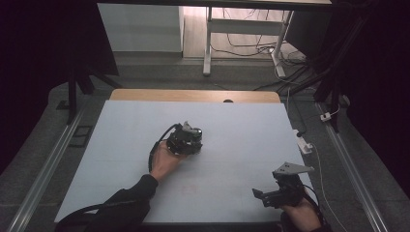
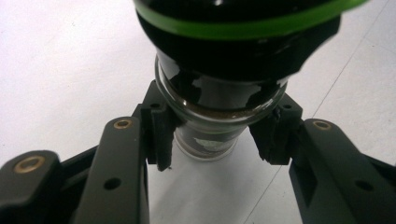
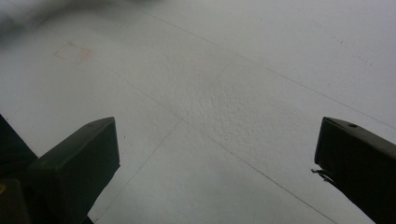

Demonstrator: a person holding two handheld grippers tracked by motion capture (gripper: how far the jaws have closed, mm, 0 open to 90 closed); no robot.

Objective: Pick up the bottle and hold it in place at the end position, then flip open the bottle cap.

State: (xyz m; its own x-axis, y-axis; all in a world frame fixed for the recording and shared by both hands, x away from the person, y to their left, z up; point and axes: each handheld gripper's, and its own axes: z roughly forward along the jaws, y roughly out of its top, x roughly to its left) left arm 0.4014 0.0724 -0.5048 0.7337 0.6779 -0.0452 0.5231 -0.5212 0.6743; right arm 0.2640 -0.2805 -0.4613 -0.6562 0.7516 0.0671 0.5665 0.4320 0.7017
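Observation:
A small glass jar (image 2: 219, 116) with a black lid and a green ring around it stands on the white table (image 1: 116, 145). Its dark contents show through the glass. My left gripper (image 2: 217, 136) is shut on the jar's body just below the lid, one pad on each side. From above, the left gripper (image 1: 189, 140) sits near the table's middle, and the jar is mostly hidden under it. My right gripper (image 1: 265, 197) hovers low over the front right of the table. Its jaws (image 3: 219, 149) are open, with bare table between them.
A faint pink mark (image 1: 188, 188) lies on the table between the two hands, also visible as the pink mark (image 3: 74, 52). A white power strip (image 1: 303, 144) and cables lie off the table's right edge. Desk legs (image 1: 208, 48) stand beyond the far edge.

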